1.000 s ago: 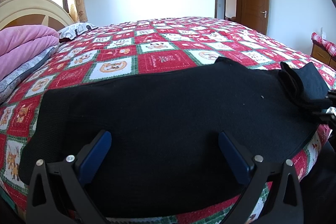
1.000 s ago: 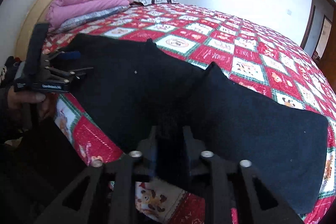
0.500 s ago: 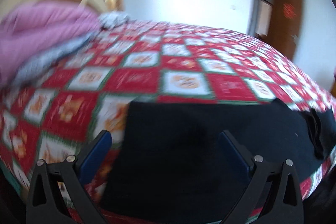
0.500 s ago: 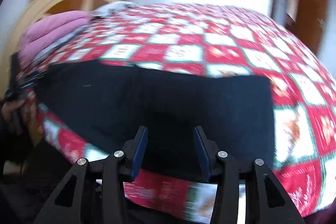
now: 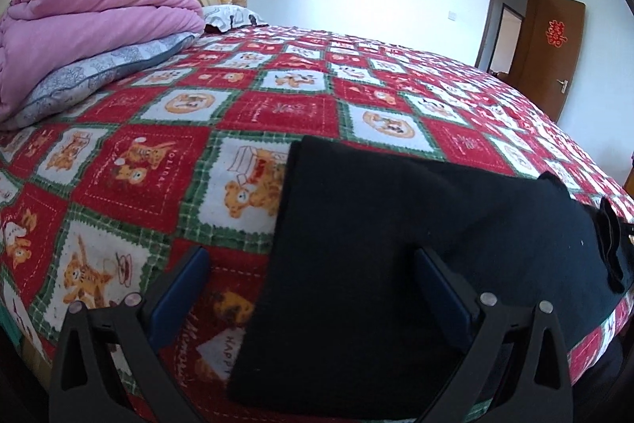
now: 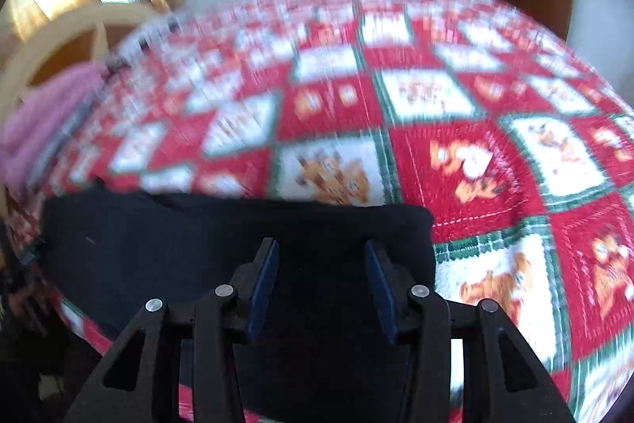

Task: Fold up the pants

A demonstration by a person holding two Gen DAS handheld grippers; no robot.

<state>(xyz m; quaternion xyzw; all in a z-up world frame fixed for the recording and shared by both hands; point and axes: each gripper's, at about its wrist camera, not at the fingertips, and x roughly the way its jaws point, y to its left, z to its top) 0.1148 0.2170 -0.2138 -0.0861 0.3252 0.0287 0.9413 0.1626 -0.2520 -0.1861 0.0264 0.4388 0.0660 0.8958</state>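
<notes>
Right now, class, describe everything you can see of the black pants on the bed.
The black pants look like soft, matte knit cloth, folded into a long flat band. They lie along the near edge of the red, white and green patchwork quilt, resting on it. One straight end sits between the open left tongs; the other end, with a rounded corner, lies under the open right tongs. Neither pair grips the cloth. A small bunched fold rises near the right end.

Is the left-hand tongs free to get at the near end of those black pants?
Probably yes. The left tongs hang open right over the pants' edge on the quilt, with nothing lying on the cloth or between them.
</notes>
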